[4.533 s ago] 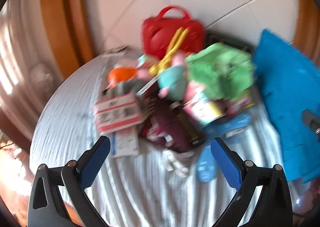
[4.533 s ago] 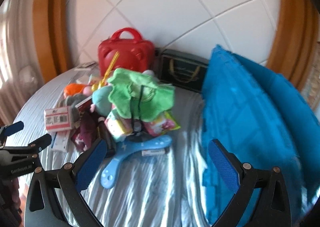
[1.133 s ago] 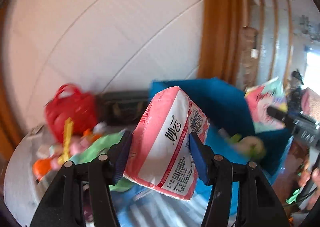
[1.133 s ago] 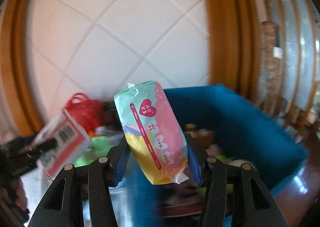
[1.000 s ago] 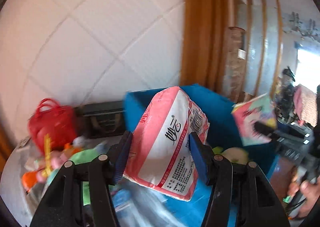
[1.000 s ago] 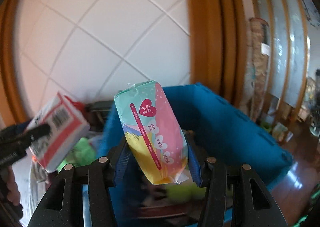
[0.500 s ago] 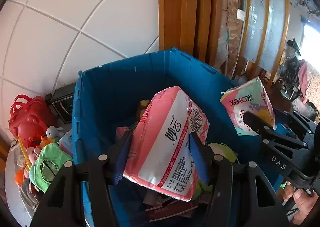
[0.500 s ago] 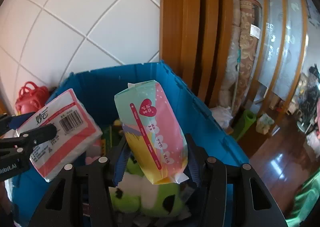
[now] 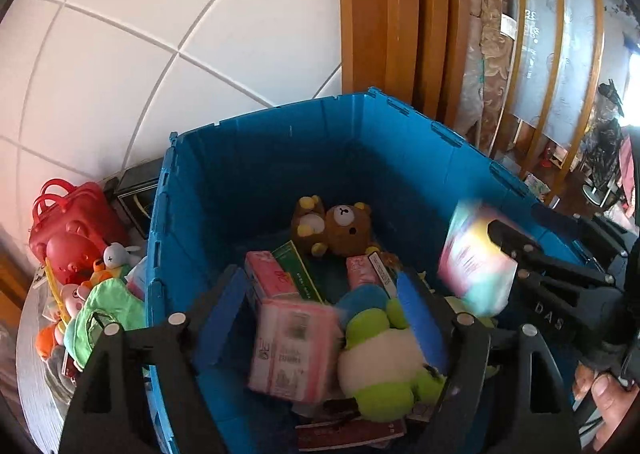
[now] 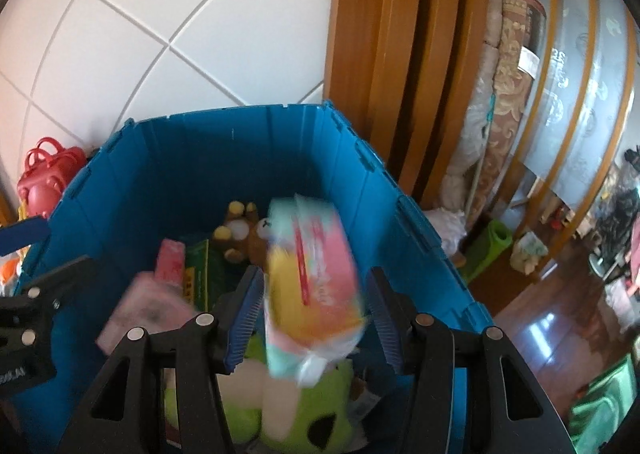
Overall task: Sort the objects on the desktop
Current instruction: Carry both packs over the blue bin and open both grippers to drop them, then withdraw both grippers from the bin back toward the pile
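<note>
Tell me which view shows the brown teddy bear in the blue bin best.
The left wrist view: the brown teddy bear lies in plain sight against the far wall of the blue bin, face and paws showing. In the right wrist view, the pastel packet hides most of the bear.

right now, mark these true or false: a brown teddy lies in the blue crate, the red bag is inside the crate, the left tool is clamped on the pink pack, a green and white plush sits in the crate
1. A brown teddy lies in the blue crate. True.
2. The red bag is inside the crate. False: it stands outside, beyond the crate's left wall.
3. The left tool is clamped on the pink pack. False: its jaws are opening, and the blurred pack shows between them with gaps on both sides.
4. A green and white plush sits in the crate. True.
</note>
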Available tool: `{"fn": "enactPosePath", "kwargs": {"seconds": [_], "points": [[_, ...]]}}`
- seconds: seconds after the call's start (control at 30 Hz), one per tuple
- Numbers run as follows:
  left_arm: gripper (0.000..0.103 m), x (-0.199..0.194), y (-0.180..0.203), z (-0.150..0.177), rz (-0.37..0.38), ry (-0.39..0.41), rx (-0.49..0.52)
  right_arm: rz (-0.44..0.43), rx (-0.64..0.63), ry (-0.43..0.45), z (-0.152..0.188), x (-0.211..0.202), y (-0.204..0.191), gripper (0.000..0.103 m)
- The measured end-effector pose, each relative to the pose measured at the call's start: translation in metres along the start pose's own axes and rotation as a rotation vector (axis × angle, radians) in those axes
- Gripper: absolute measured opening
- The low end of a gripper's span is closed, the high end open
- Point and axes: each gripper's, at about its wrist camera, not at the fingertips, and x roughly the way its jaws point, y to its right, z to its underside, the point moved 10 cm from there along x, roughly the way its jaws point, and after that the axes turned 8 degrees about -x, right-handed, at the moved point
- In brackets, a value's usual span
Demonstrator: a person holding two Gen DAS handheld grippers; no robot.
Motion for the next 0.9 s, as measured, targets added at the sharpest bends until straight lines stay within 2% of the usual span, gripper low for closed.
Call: {"fn": "enactPosePath", "kwargs": {"seconds": [0.03,0.07,0.1,0.27,0.47,0.53,0.6,0.63,0.8,0.9], "points": [[0.078,-0.001,-0.001,0.001,0.002,-0.001,-0.003,0.014,-0.005,-0.002,0.000,0.001,0.001,0.061],[0.078,0.000,-0.002,0.001,0.004,-0.003,-0.006,0.023,-0.007,-0.007,-0.001,0.003,0.003,0.077],[0.078,-0.001,-0.003,0.001,0.007,-0.003,-0.009,0.024,-0.007,-0.009,-0.002,0.003,0.003,0.084],[0.078,-0.011,-0.005,0.001,0.014,0.015,-0.009,0.041,-0.020,0.004,-0.002,-0.003,0.003,0.101],[0.080,-0.036,-0.017,0.002,0.021,0.069,-0.037,0.033,-0.013,0.046,-0.001,-0.029,-0.003,0.103],[0.086,-0.050,-0.024,0.001,0.024,0.107,-0.057,0.019,-0.008,0.072,-0.002,-0.042,-0.009,0.103],[0.098,-0.064,-0.033,0.001,0.021,0.148,-0.070,-0.008,0.000,0.102,-0.003,-0.056,-0.018,0.103],[0.100,-0.073,-0.039,0.002,0.014,0.173,-0.075,-0.018,0.001,0.115,-0.004,-0.063,-0.023,0.103],[0.101,-0.109,-0.081,0.010,-0.042,0.289,-0.094,-0.098,-0.002,0.198,-0.008,-0.094,-0.064,0.103],[0.101,-0.120,-0.115,0.021,-0.085,0.318,-0.129,-0.141,-0.013,0.241,-0.013,-0.111,-0.094,0.103]]}}
